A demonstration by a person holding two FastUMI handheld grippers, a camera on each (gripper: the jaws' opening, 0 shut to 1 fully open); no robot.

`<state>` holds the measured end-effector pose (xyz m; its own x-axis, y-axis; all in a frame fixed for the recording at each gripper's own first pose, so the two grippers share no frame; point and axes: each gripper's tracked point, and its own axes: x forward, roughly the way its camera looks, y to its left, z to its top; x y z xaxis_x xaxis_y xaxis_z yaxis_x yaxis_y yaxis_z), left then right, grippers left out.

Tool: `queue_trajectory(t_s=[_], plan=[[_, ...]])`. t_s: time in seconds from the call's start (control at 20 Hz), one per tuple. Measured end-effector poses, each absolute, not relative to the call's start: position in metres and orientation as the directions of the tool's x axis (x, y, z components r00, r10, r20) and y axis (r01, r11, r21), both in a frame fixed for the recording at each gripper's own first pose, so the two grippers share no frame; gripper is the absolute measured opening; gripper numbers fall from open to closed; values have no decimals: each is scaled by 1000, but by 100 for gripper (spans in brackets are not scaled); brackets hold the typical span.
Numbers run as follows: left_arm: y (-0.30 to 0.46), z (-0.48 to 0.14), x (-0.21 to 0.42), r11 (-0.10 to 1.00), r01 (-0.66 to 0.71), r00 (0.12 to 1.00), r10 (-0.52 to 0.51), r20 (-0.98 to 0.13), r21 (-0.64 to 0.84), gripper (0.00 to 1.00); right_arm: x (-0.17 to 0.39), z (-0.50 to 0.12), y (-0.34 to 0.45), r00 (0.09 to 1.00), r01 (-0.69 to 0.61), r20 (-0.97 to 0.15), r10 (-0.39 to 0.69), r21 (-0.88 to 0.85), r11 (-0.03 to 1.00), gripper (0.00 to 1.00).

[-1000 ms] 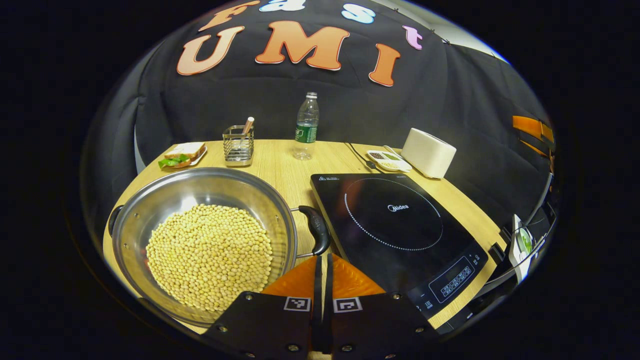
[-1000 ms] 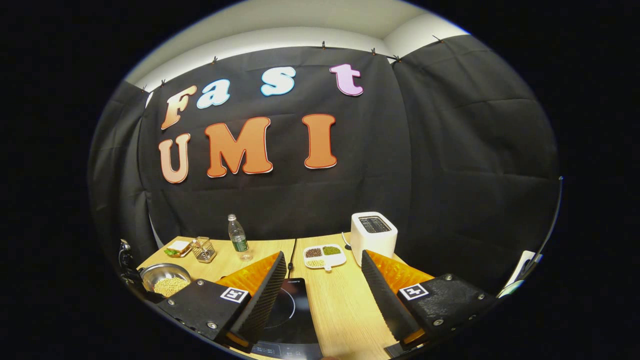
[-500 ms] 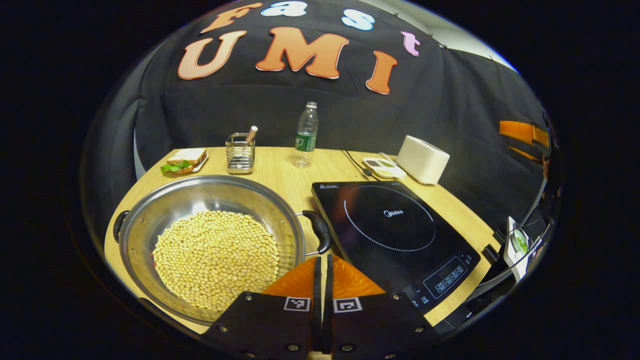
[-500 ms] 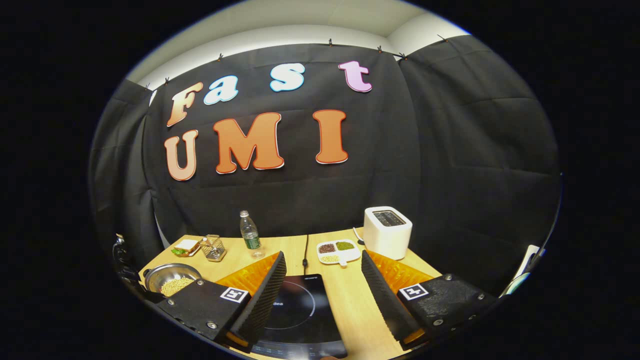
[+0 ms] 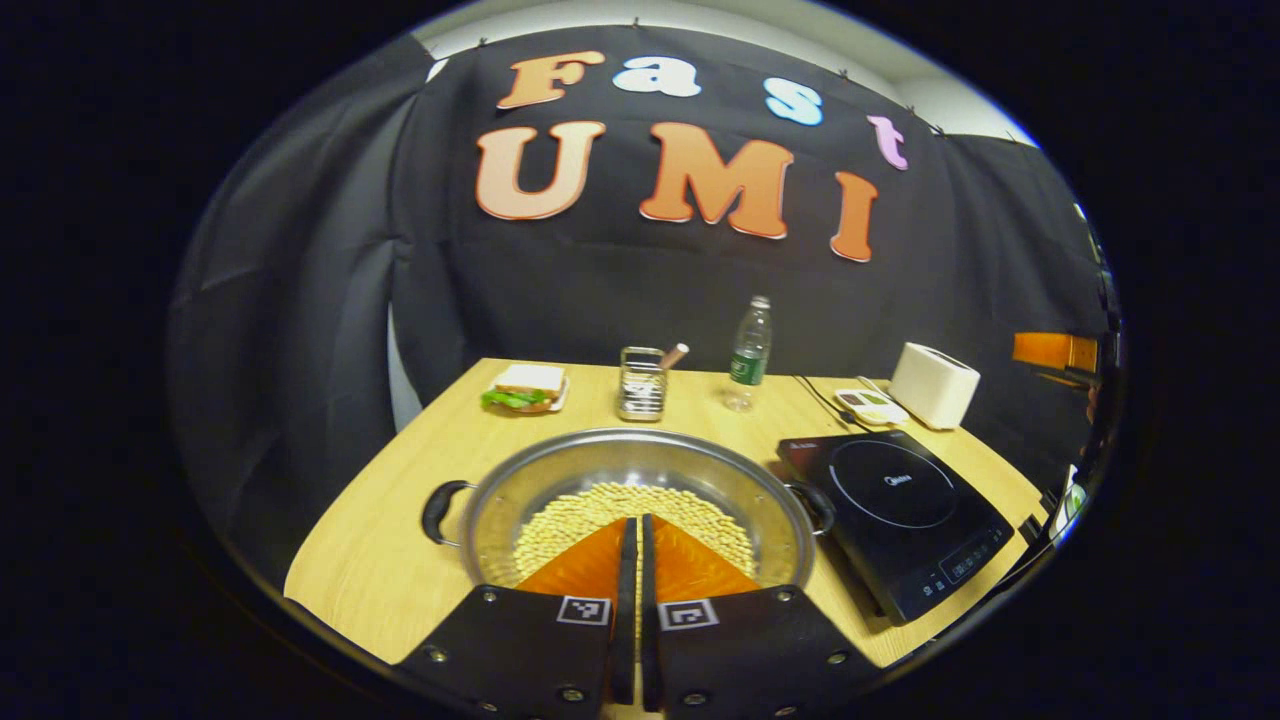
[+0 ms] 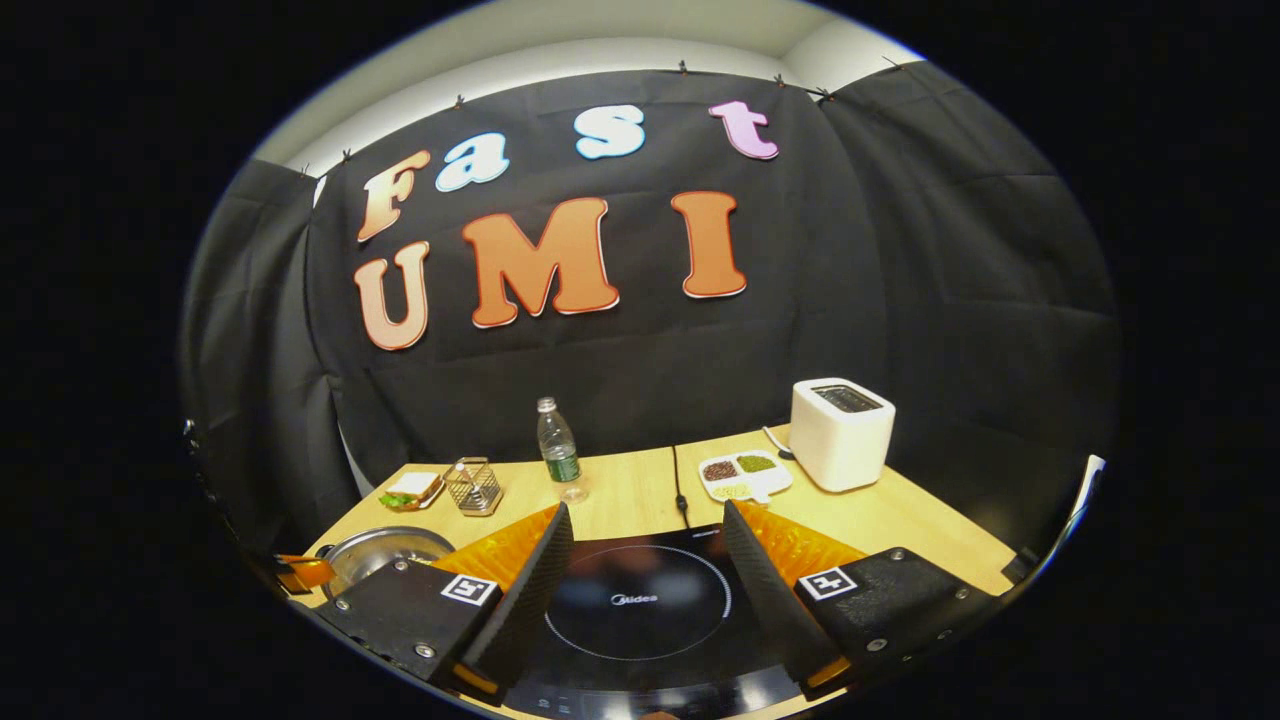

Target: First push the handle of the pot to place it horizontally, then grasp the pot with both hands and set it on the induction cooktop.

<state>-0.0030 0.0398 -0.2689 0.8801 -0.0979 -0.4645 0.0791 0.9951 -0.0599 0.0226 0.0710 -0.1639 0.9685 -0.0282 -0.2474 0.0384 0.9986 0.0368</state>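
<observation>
Left claw (image 5: 632, 530) fingers pressed together, nothing between them, tips over the near rim of the steel pot (image 5: 640, 470). Pot sits on the table (image 5: 400, 520) near its front edge, holding soybeans (image 5: 580, 510); its two black handles (image 5: 437, 511) point left and right. Induction cooktop (image 5: 905, 510) just beside the pot, toward the table's right edge. Right claw (image 6: 640, 560) fingers spread wide apart, empty, above the cooktop. Toaster (image 6: 840, 432) near the back right corner.

You get even overhead light: the desk (image 5: 400, 540) is bright, the cloth wall dim. The cooktop (image 6: 640, 600) carries a soft sheen, the pot (image 5: 640, 470) faint glare. Fisheye bending grows toward the edges; focus is sharp.
</observation>
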Motion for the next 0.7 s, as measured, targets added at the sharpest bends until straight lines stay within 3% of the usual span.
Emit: queue_trajectory(t_s=[0.05,0.15,0.3,0.35,0.7], plan=[[55,-266,0,997,57,887,-76,-455,-56,17,24,-169,85,968,21,-250,-10,44,999,94],[82,-267,2,999,28,892,-43,-450,-41,60,27,-183,112,962,-7,-271,24,64,998,94],[116,-269,9,1000,-6,895,4,-445,-2,72,32,-209,148,947,-38,-317,55,60,997,94],[122,-274,10,1000,-5,891,7,-453,5,82,34,-218,161,940,-53,-335,70,60,997,94],[156,-315,24,1000,-27,847,18,-532,-10,82,43,-276,229,885,-112,-452,114,31,993,94]])
